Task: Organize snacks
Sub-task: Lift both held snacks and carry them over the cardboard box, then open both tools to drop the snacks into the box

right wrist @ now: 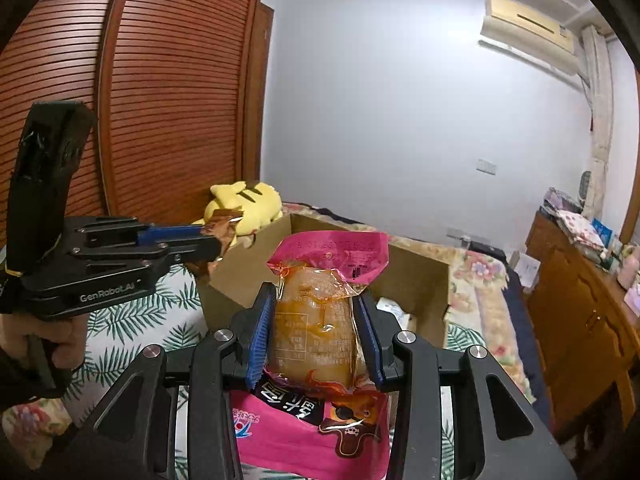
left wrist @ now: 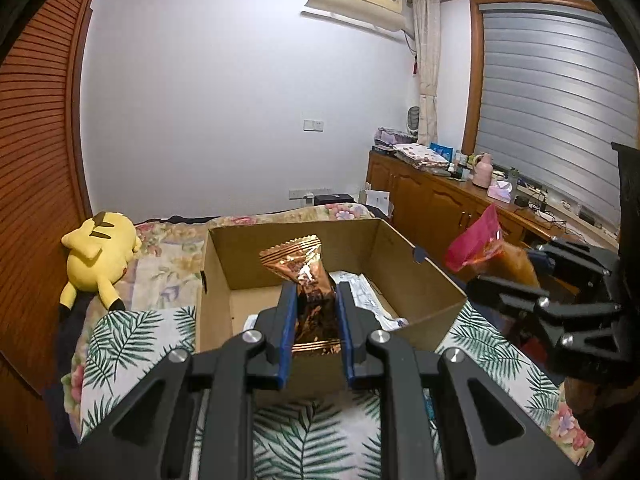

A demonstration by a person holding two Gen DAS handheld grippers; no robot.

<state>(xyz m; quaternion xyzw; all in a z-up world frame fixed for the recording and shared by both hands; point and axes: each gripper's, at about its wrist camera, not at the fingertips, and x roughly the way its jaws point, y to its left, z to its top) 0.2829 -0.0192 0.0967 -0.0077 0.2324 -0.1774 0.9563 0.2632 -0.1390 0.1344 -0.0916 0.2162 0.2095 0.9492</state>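
My left gripper (left wrist: pixel 315 292) is shut on a copper-brown foil snack packet (left wrist: pixel 298 262), held above the near edge of an open cardboard box (left wrist: pixel 416 300) on the bed. White packets (left wrist: pixel 366 296) lie on the box floor. My right gripper (right wrist: pixel 316 304) is shut on a pink and clear snack pouch with orange filling (right wrist: pixel 316 320), held over the box's near right side (right wrist: pixel 420 280). The pouch also shows in the left wrist view (left wrist: pixel 476 244), right of the box. The left gripper with its foil packet (right wrist: pixel 222 232) shows in the right wrist view at left.
The box sits on a bed with a palm-leaf cover (left wrist: pixel 132 336). A yellow plush toy (left wrist: pixel 98 256) lies at the far left by a wooden slatted wardrobe (left wrist: pixel 36 160). A cluttered wooden sideboard (left wrist: pixel 448 196) runs along the right under a shuttered window.
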